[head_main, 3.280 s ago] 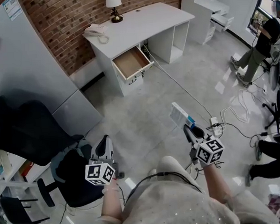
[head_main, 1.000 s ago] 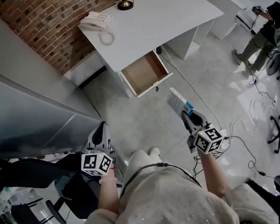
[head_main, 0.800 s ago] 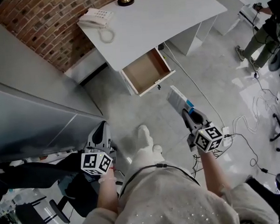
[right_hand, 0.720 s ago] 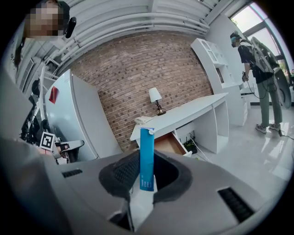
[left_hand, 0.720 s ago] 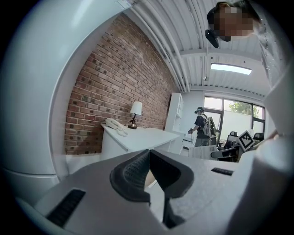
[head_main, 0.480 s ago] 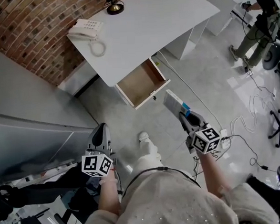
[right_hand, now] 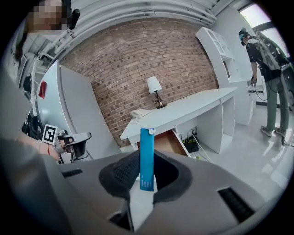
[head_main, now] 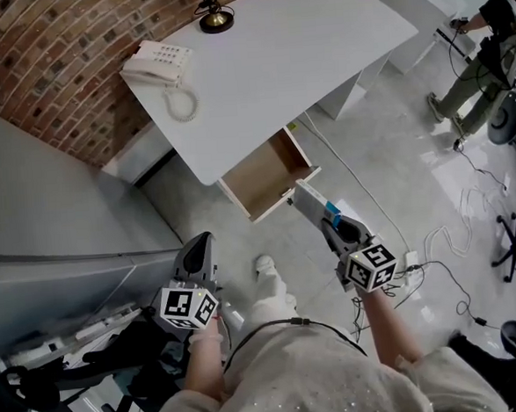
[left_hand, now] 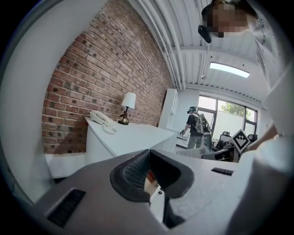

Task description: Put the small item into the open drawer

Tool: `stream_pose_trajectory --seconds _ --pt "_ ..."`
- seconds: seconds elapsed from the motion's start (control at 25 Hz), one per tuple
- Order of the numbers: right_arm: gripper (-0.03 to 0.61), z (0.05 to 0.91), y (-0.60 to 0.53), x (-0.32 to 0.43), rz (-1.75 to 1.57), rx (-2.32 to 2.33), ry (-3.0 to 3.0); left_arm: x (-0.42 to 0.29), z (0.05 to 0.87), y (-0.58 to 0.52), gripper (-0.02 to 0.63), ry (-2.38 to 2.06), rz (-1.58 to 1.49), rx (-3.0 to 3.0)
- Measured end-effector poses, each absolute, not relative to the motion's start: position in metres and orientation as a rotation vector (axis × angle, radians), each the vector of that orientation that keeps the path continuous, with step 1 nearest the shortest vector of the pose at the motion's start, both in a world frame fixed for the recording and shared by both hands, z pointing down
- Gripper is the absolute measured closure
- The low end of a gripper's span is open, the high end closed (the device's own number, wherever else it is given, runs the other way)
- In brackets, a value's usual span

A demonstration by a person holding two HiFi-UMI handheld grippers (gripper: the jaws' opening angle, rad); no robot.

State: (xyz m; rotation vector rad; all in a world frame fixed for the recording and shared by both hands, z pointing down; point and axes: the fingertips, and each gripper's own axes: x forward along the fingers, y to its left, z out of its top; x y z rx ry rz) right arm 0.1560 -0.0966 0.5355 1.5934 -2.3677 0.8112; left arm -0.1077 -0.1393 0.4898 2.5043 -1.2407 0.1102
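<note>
My right gripper is clamped on a thin blue-and-white box. The pads grip its near end, so most of its length sticks out past the jaws. In the right gripper view the box stands on edge, its narrow blue side towards the camera. I judge that this hold leaves the free end clear to go into the drawer first.

The box hangs above the floor, just near and right of the open drawer and not yet over it. The drawer is pulled out from under the white desk, and its wooden bottom looks bare, so there seems to be room anywhere inside. A telephone and a lamp sit at the far side of the desktop, well away from my path.

My left gripper hangs low at the near left with its jaws together and nothing between them. It has no part in this step.

Next I would need to carry the box farther and left, then lower it before letting go.
</note>
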Motion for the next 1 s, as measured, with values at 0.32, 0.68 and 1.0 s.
stream_pose_trajectory --seconds 0.32,0.68,1.0 --pt "0.503 0.561 -0.141 0.136 0.833 1.491 -2.326 -0.097 0.512 -0.17 0.607 -1.189 0.14 2.492" --pt "0.503 0.603 -0.173 0.095 0.786 1.304 -2.286 -0.089 0.545 -0.182 0.607 -1.151 0.171 2.444" --pt "0.503 0.645 -0.193 0.071 0.683 1.078 -2.208 -0.08 0.573 -0.189 0.607 -1.182 0.179 2.372"
